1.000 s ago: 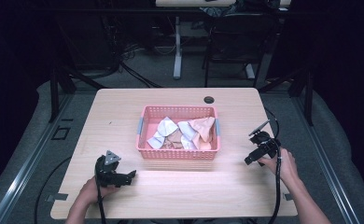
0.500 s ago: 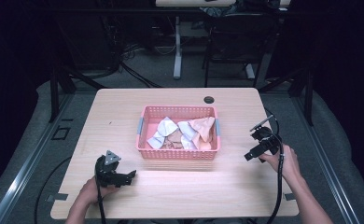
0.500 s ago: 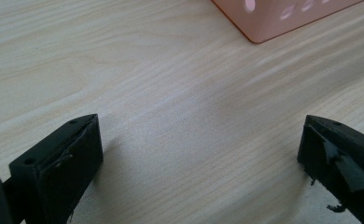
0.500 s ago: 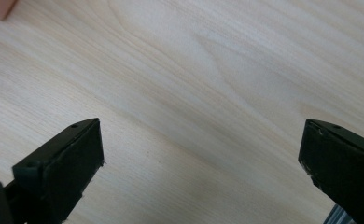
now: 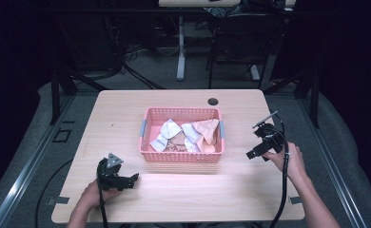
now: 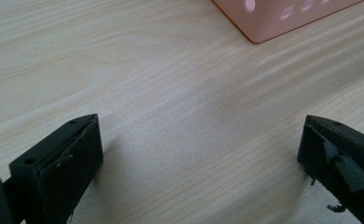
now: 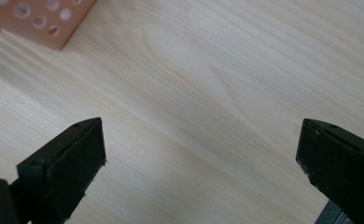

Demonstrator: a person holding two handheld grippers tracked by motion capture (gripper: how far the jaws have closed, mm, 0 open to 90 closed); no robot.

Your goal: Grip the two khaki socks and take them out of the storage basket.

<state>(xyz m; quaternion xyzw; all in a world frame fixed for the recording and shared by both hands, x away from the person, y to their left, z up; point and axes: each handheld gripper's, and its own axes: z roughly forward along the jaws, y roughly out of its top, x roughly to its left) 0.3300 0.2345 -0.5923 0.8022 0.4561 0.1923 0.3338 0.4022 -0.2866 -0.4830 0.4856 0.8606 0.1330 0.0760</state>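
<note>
A pink plastic basket (image 5: pixel 182 156) stands mid-table and holds several folded cloths, white (image 5: pixel 167 130) and peach (image 5: pixel 207 129). My left gripper (image 5: pixel 131 180) rests low on the wood in front of the basket's left corner, held by a hand; its jaws stand wide apart with nothing between them (image 6: pixel 199 154). A corner of the basket (image 6: pixel 283 18) shows ahead of it. My right gripper (image 5: pixel 251 154) hovers to the right of the basket, tilted down toward the table, jaws wide apart and empty (image 7: pixel 201 154). The basket's corner (image 7: pixel 35 23) shows at the upper left there.
A small black round grommet (image 5: pixel 213 101) sits near the table's far edge. The wooden table (image 5: pixel 126 114) has bare room on both sides of the basket. The right gripper's cable (image 5: pixel 284 190) trails along the forearm. Chairs and table legs stand on the floor beyond.
The right gripper has moved slightly nearer the front and lower beside the basket. The left gripper has stayed put.
</note>
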